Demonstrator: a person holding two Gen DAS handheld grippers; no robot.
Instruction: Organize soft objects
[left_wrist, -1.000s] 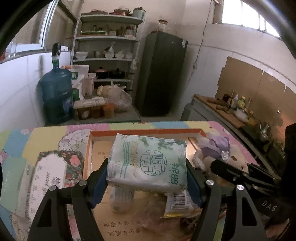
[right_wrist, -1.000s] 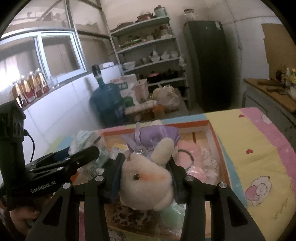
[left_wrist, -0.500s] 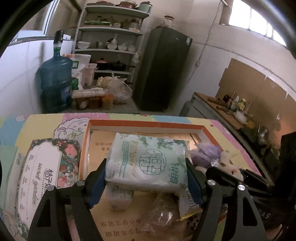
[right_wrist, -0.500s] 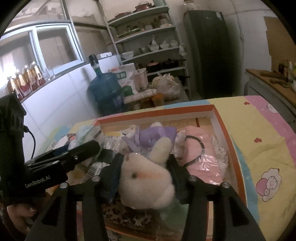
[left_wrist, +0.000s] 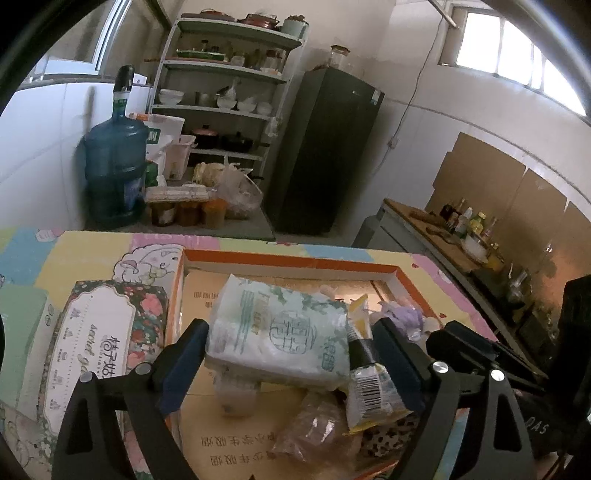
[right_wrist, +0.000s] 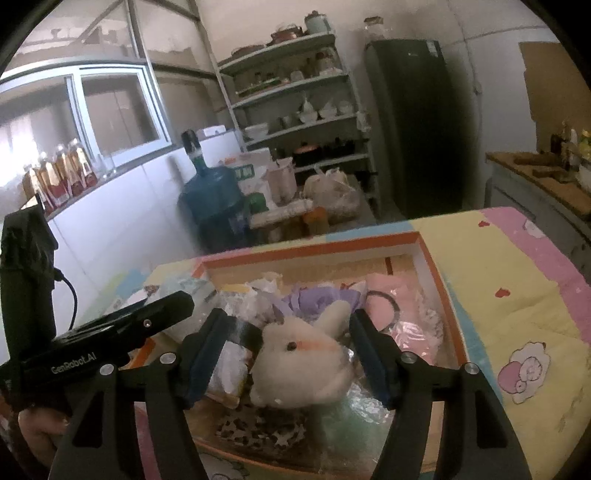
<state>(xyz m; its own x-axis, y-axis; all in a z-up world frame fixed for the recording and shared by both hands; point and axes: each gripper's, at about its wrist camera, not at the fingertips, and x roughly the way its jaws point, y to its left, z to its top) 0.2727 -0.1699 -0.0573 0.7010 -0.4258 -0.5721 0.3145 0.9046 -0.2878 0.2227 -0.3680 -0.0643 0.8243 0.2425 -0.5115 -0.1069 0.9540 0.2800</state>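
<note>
The white-and-green plastic pack of tissues (left_wrist: 280, 336) has sagged inside the orange-rimmed cardboard box (left_wrist: 295, 263); my left hand-held gripper (left_wrist: 291, 354) has spread, its right finger now clear of it. The white plush rabbit (right_wrist: 301, 360) lies loose in that box too, my right hand-held gripper (right_wrist: 291, 363) now wide apart around it.

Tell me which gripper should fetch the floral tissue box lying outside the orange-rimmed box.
Left. The floral tissue box lies just beside the left gripper, whose jaws are open around the tissue pack. The right gripper stands over the plush rabbit, farther right.
</note>
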